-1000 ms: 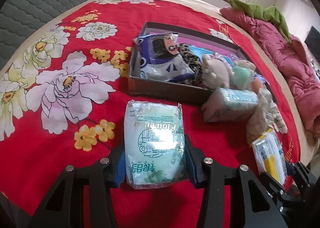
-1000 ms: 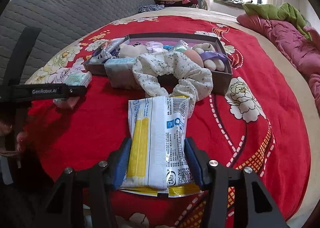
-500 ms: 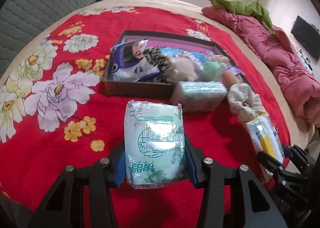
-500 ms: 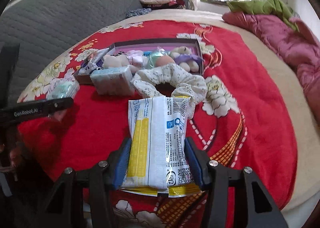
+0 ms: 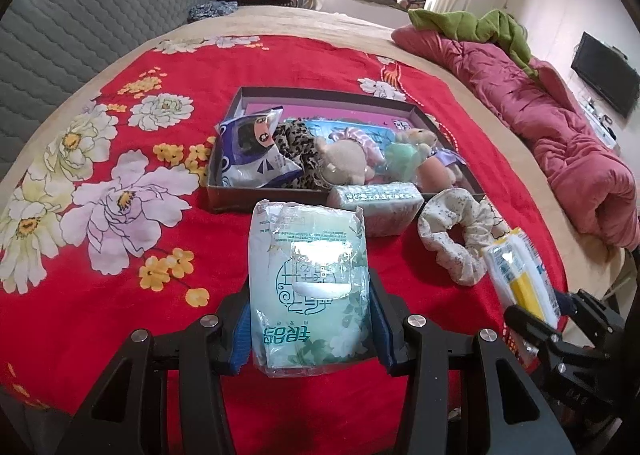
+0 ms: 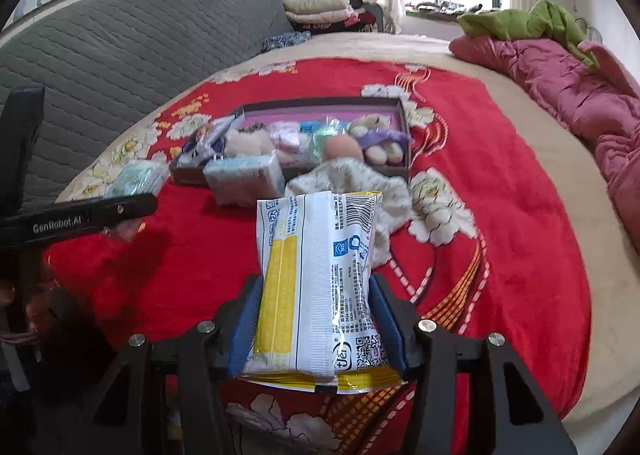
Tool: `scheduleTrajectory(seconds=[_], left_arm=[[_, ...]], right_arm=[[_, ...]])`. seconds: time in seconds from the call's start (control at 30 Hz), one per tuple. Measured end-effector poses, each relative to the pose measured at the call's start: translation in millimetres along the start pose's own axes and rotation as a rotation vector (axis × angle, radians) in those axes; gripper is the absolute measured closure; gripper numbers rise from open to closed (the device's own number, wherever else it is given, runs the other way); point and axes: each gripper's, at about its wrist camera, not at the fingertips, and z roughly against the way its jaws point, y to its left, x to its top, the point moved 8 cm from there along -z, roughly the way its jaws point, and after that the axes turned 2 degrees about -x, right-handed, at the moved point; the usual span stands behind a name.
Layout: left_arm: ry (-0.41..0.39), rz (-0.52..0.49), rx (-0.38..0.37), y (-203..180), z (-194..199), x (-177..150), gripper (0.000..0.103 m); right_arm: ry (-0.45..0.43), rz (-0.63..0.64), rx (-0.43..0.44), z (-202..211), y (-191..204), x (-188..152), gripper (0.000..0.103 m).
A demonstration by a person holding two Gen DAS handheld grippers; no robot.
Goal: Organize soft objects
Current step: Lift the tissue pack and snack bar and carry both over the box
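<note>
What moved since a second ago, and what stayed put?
Both grippers pulled back from the brown cardboard box, which looks farther away in both views. Left gripper still clamps the green tissue packet; right gripper still clamps the white-and-yellow packet. The floral scrunchie and wrapped tissue pack lie unmoved.

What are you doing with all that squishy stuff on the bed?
A person is tidying soft things with two tongs. The left tongs squeeze a green tissue pack, and the right tongs squeeze a yellow-and-white pack. Both hang above the red blanket, short of the box of plush toys. A floral scrunchie lies outside.
</note>
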Motion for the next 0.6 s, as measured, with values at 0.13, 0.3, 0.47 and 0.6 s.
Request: scheduleTrajectory(seconds=[0.13, 0.3, 0.47, 0.6], left_arm=[[-0.021, -0.013, 0.004, -3, 8, 5, 0.053], [-0.035, -0.024, -0.001, -8, 16, 10, 0.053], [-0.042, -0.032, -0.004, -12, 18, 12, 0.053], [-0.050, -0.032, -0.004, -13, 20, 16, 0.053]], right_arm=[[-0.044, 0.005, -0.010, 8, 0, 13, 0.049], [-0.078, 0.026, -0.014, 14, 5, 21, 0.049], [-0.102, 0.028, -0.013, 17, 7, 29, 0.049], [-0.126, 0.014, -0.017, 19, 3, 38, 0.049]])
